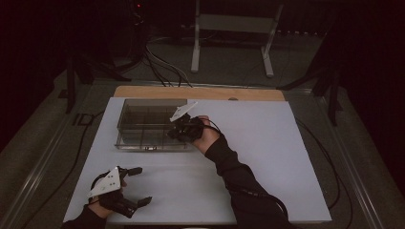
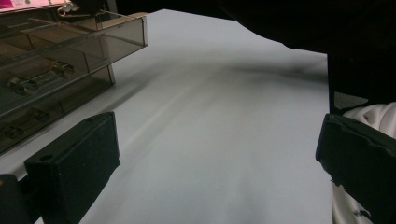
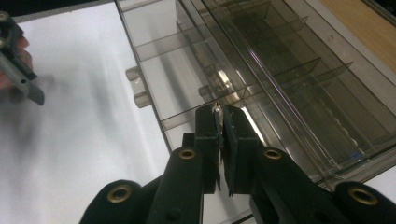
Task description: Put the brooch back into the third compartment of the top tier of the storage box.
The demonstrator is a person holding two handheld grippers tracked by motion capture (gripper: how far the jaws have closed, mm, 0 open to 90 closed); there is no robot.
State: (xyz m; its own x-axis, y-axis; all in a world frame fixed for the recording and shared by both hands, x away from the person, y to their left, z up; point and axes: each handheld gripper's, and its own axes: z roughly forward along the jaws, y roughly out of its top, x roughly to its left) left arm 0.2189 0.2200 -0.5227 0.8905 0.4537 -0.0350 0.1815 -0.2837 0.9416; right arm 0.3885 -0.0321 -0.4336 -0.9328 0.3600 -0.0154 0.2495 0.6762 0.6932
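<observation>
Black jaws of the right gripper (image 3: 220,122), low in the frame's centre, pinch a thin metallic sliver above the clear compartment box (image 3: 261,74). Left gripper (image 1: 128,187) rests released at lower left. Loosening early could drop it into the wrong cell.

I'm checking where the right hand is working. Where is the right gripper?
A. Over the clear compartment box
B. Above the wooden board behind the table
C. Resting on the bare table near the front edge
A: the right gripper, jaws shut, hangs over the compartment box.
</observation>
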